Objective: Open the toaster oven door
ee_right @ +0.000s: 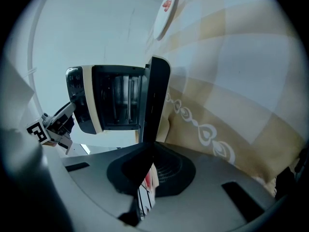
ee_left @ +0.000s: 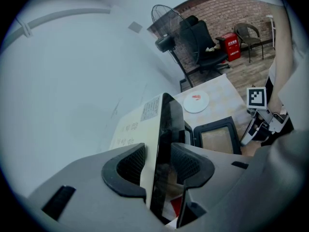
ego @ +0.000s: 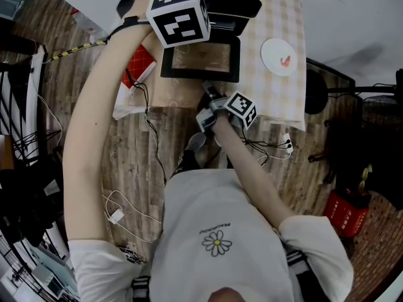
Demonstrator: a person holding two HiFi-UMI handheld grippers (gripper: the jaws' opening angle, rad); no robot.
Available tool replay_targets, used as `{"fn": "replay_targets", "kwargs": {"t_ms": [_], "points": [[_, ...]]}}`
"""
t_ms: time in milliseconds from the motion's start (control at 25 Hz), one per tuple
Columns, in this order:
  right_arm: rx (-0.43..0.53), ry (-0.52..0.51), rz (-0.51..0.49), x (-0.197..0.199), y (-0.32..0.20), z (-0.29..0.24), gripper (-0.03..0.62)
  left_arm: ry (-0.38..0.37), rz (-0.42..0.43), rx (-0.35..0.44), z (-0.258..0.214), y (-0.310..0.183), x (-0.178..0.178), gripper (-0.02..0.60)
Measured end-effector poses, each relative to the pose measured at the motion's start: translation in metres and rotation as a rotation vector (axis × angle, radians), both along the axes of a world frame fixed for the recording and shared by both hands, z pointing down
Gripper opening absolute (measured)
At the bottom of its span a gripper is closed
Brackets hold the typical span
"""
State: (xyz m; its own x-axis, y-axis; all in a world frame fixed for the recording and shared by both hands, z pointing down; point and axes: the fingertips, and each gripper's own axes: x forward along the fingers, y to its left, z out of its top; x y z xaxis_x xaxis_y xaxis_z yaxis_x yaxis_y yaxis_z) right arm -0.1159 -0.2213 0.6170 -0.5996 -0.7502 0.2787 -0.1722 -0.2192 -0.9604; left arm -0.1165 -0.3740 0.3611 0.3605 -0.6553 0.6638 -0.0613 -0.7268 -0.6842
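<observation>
Door (ee_right: 155,100) looks fully down, so brace the toaster oven (ee_left: 140,120) with your left gripper (ee_left: 158,159) fingers clamped on its casing, and with your right gripper (ee_right: 146,153) fingers together at the door lip, don't force the hinge.

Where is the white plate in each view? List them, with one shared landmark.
Head view: white plate upper right, on checked cloth.
Left gripper view: plate centre, above the toaster oven door.
Right gripper view: plate top centre, edge-on.
Shared landmark: the open toaster oven door.
</observation>
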Motion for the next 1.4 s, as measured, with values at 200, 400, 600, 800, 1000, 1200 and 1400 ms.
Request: {"fn": "replay_targets", "kwargs": {"t_ms": [200, 400, 600, 800, 1000, 1200, 1400], "points": [[0.021, -0.011, 0.001, 0.002, -0.003, -0.007, 0.009, 0.006, -0.016, 0.013, -0.001, -0.001, -0.002, 0.178], [0.048, -0.001, 0.009, 0.007, -0.005, -0.022, 0.009, 0.018, -0.023, 0.015, -0.002, -0.002, 0.001, 0.178], [0.217, 0.042, 0.023, 0.032, -0.039, -0.081, 0.009, 0.04, -0.047, 0.018, -0.002, 0.002, 0.0, 0.164], [0.44, 0.118, 0.047, 0.057, -0.075, -0.172, 0.008, 0.177, -0.081, 0.081, -0.036, 0.01, 0.005, 0.146], [0.756, 0.351, 0.051, 0.076, -0.097, -0.278, 0.009, 0.431, -0.068, 0.116, -0.098, 0.026, 0.01, 0.115], [1.004, 0.619, 0.114, 0.095, -0.069, -0.356, 0.008, 0.793, -0.048, 0.15, -0.136, 0.089, 0.014, 0.035], [1.18, 0.859, 0.124, 0.088, -0.035, -0.393, 0.008, 1.023, -0.12, 0.223, -0.141, 0.141, -0.002, 0.017]]}}
